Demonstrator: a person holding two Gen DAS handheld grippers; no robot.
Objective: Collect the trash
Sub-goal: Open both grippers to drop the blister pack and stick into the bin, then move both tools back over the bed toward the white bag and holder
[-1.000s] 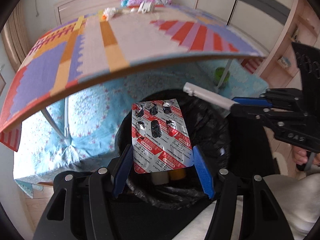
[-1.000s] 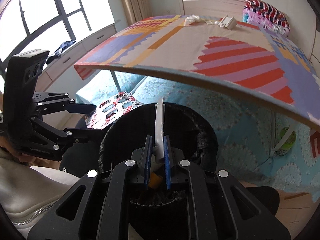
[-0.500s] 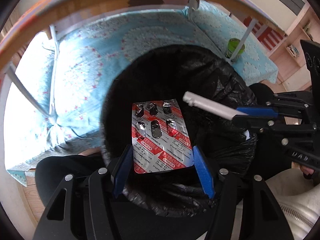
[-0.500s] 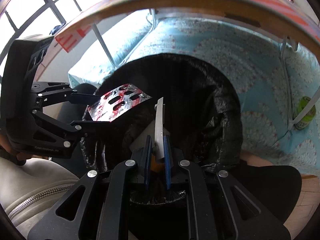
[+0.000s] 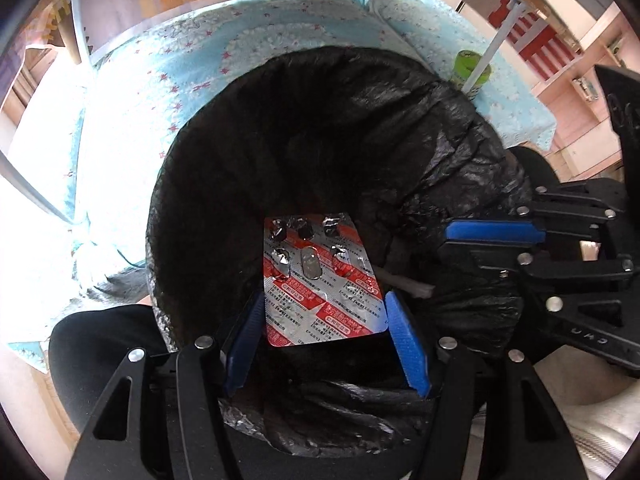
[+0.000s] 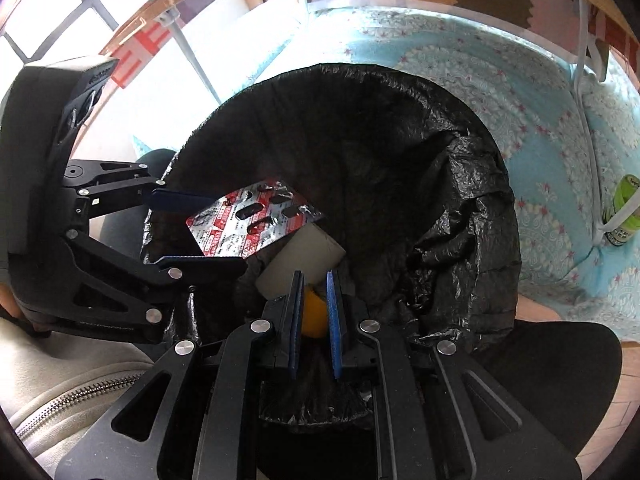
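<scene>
Blister pack between left gripper fingers, over trash bin mouth. Right gripper beside it, right. Bottle on floor beyond bin.

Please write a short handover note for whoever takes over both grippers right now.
Left gripper: shut on the blister pack, held over the open black bin bag.
Right gripper: slightly open and empty, also above the bag.
In the bag: a white piece and something orange.
Left to do: release the blister pack into the bag.
</scene>
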